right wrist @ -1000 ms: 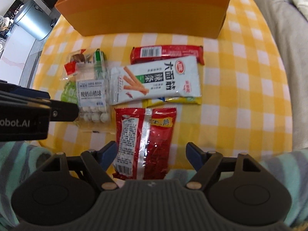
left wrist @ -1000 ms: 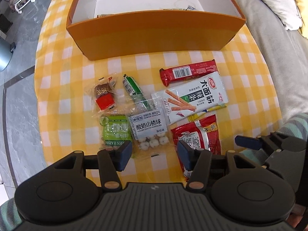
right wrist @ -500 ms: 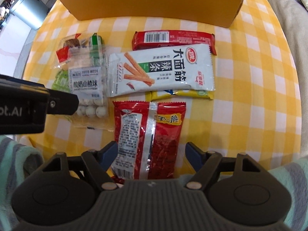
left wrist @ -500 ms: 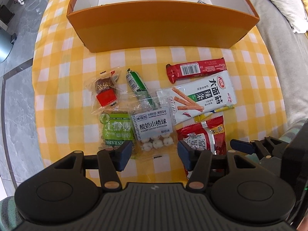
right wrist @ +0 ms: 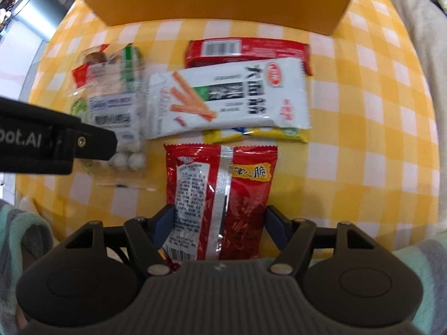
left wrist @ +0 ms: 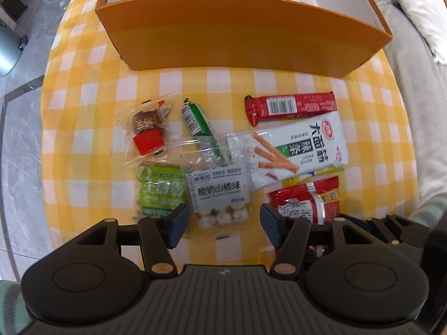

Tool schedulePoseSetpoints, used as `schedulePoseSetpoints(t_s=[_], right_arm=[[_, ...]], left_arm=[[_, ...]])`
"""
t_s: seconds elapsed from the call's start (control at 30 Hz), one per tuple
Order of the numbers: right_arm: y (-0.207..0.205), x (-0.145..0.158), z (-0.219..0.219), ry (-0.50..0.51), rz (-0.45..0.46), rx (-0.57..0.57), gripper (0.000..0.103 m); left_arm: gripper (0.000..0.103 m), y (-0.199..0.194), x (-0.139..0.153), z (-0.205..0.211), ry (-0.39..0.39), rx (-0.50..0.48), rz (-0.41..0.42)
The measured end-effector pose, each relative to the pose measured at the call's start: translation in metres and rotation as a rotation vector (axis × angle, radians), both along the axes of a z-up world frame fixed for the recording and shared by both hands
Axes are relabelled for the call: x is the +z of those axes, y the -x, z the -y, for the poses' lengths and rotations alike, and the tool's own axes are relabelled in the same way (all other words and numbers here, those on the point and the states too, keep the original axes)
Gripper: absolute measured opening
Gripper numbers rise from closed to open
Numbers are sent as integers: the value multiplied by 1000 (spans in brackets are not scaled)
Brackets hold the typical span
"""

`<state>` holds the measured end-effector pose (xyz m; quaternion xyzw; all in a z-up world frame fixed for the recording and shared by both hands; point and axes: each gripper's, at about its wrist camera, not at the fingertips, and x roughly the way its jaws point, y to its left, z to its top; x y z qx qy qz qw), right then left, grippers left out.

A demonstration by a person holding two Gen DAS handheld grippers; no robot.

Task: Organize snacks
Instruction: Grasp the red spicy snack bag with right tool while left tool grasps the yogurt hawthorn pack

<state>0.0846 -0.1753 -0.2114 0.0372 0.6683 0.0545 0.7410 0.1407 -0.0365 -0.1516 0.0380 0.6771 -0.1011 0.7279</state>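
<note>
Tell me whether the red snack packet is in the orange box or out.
Out. The red snack packet lies flat on the checked cloth, before the orange box.

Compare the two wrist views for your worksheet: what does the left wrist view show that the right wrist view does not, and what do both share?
Only the left wrist view shows the orange box's white inside and the green raisin packet clearly. Only the right wrist view shows the right gripper, jaws closing around the red snack bag, and most of the yellow packet. Both show the white spicy-strip pack, the red bar and the clear packet of white balls.
</note>
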Motion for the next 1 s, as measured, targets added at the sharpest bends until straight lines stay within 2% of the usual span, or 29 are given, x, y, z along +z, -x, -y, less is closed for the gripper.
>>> schedulePoseSetpoints(t_s=[0.17,0.33,0.57,0.73,1.0], right_arm=[[-3,4,21,3,10,-54,67],[-5,3,25,-8,3,-60,67],[-6,1,22,-13,-1,-58,67],[-5,1,24,-24,2,-68,67],[2,13,25,-31,33,-46,67]], left_arm=[[69,-4,-14,3,-8,50,-13],[69,-6,-24,7,-13,76,-6],[69,-6,-29,18,-66,33,21],[51,-4,-29,17,-81,13,32],[22,3,-10,8,-3,21,64]])
